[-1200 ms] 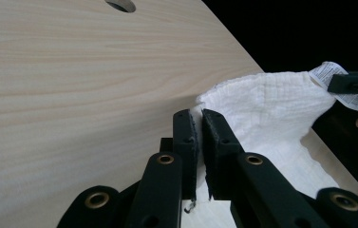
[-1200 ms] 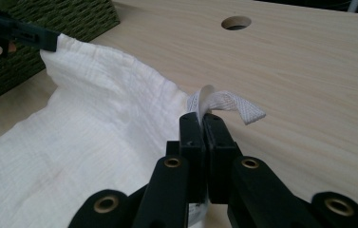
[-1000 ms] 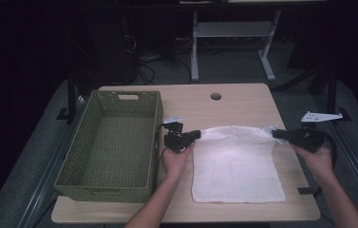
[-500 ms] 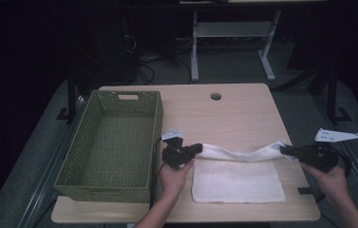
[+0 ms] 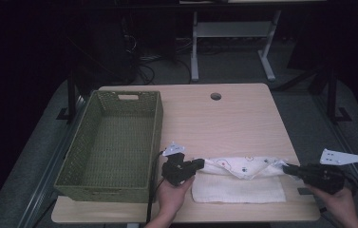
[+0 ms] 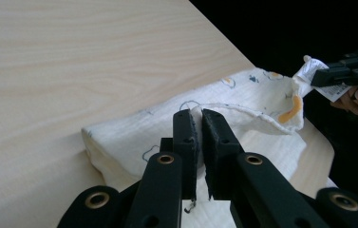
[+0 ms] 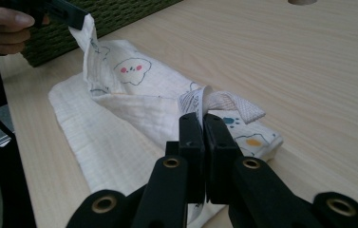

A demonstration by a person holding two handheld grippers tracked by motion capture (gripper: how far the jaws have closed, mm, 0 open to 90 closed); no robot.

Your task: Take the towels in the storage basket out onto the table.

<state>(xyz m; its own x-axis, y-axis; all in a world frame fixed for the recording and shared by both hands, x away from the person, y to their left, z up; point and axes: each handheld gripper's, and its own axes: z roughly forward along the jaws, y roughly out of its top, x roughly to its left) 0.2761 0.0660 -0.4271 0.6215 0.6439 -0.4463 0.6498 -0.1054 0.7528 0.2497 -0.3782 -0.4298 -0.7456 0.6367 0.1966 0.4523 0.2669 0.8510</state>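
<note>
- I am folding a white cloth with little cartoon pictures on it. It lies on the worktop, near the front edge, just to the right of the green basket.
- I think this is the folding step. The far edge of the cloth is lifted and pulled toward me, over the flat part, and it hangs a bit between my two hands.
- My left gripper has its fingers closed tight on the left corner of the cloth. In the left gripper view the cloth edge is pinched between them.
- My right gripper has its fingers closed tight on the right corner too, by the small label and the loop.
- Next, I think I need to bring both corners down to the front edge of the cloth so the edges line up.
- Both hands should go together, so the fold stays straight.
- Then I can let go.
- The basket is empty and it waits beside the cloth.
</note>
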